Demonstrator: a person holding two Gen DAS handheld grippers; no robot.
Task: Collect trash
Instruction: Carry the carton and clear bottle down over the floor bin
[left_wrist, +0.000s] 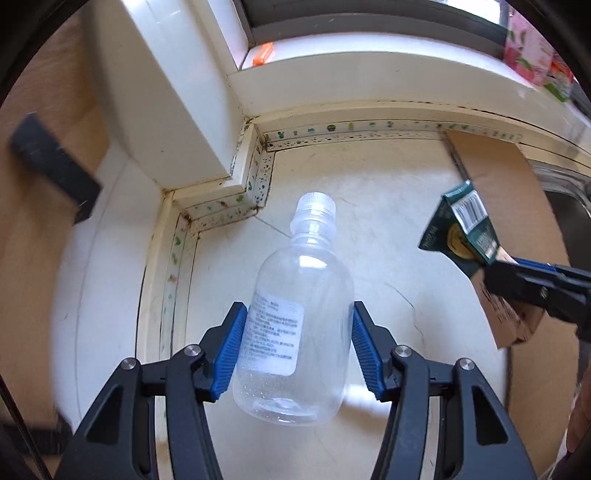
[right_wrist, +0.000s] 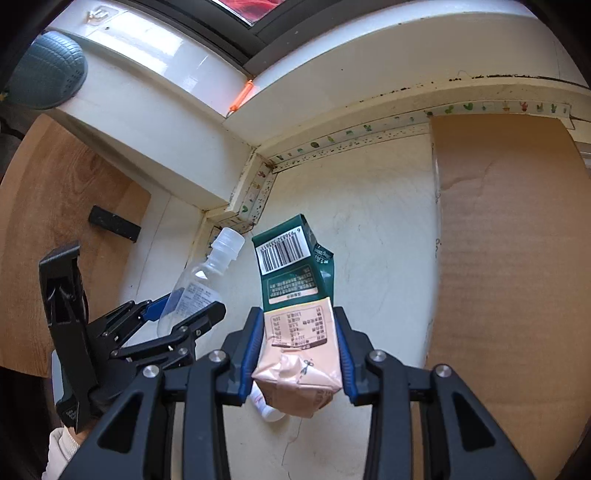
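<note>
My left gripper (left_wrist: 298, 325) is shut on a clear plastic bottle (left_wrist: 295, 325) with a white label and a clear cap, held above the pale countertop (left_wrist: 388, 229). The bottle (right_wrist: 195, 291) and left gripper (right_wrist: 188, 314) also show at the left of the right wrist view. My right gripper (right_wrist: 299, 343) is shut on a crushed green and beige drink carton (right_wrist: 295, 314) with a barcode on top. In the left wrist view the carton (left_wrist: 465, 229) and right gripper (left_wrist: 491, 269) show at the right.
A flat brown cardboard sheet (right_wrist: 509, 240) lies on the counter at the right. A small white object (right_wrist: 266, 406) lies under the carton. A white window ledge (left_wrist: 369, 85) with an orange item (left_wrist: 262, 53) runs along the back. A wooden board (right_wrist: 62, 206) stands at the left. A steel sink (left_wrist: 569, 199) is at far right.
</note>
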